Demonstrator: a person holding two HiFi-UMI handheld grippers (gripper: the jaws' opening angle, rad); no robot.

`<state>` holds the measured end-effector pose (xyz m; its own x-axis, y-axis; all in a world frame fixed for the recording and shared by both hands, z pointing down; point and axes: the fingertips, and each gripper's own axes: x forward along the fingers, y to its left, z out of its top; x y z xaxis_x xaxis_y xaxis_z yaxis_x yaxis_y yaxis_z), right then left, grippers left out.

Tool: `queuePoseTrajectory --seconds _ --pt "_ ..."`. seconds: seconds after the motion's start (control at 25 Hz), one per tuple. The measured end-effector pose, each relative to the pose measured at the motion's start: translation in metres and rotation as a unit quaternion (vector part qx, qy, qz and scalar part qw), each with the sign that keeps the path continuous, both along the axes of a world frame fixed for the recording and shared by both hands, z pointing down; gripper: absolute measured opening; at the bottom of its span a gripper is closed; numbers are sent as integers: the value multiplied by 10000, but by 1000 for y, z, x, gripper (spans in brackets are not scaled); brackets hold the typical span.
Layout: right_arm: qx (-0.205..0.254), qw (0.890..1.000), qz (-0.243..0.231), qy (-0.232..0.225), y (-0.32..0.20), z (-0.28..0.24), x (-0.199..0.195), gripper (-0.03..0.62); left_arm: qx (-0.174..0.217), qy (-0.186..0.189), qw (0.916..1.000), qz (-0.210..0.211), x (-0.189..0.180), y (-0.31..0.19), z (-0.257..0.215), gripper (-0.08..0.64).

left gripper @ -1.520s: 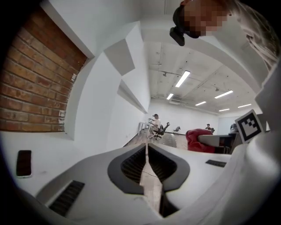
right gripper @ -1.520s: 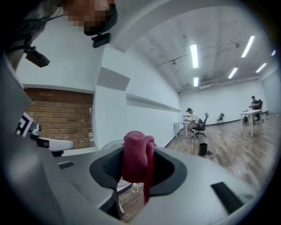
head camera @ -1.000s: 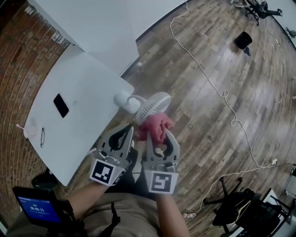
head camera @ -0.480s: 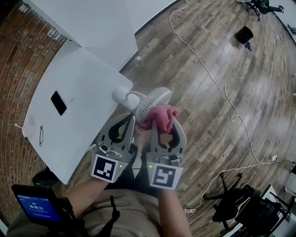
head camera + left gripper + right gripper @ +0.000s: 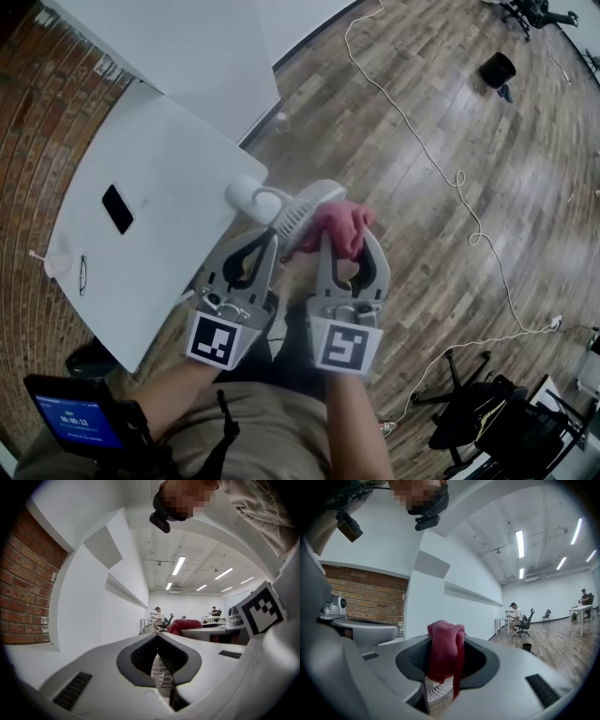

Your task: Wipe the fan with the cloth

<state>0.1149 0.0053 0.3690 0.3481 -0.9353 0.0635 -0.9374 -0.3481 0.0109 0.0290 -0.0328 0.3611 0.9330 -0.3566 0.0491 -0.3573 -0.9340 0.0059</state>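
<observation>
A small white fan (image 5: pixel 307 208) stands at the corner of the white table (image 5: pixel 159 178), its grille facing me. My right gripper (image 5: pixel 349 236) is shut on a bunched pink cloth (image 5: pixel 343 223), which lies against the right side of the fan's grille. In the right gripper view the cloth (image 5: pixel 445 652) fills the jaws, with the fan's grille (image 5: pixel 437 689) just below. My left gripper (image 5: pixel 272 240) is shut with nothing in it, its tip at the fan's lower left rim. The left gripper view shows the grille (image 5: pixel 161 677) behind the closed left gripper (image 5: pixel 157 635).
A black phone (image 5: pixel 117 208) and glasses (image 5: pixel 84 275) lie on the table. A white cable (image 5: pixel 441 173) snakes over the wooden floor. A black bin (image 5: pixel 495 68) stands far back and an office chair (image 5: pixel 487 422) at lower right. A white partition (image 5: pixel 187 47) rises behind the table.
Both grippers have moved up the head view toward the fan. The cloth has slid from below the grille up and to the right along it. The fan has stayed put.
</observation>
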Motion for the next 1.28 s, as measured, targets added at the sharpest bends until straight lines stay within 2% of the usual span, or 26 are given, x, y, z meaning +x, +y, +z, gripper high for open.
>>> queuePoseTrajectory --seconds 0.72,0.92,1.28 --pt "-17 9998 208 -59 -4 7 27 166 -99 -96 9999 -47 0 -6 4 2" --pt "-123 9994 302 -94 -1 14 32 167 -114 -106 9998 -138 -3 -12 5 2" --pt "-286 9988 365 -169 1 26 40 167 -61 -45 10000 -54 1 -7 3 2"
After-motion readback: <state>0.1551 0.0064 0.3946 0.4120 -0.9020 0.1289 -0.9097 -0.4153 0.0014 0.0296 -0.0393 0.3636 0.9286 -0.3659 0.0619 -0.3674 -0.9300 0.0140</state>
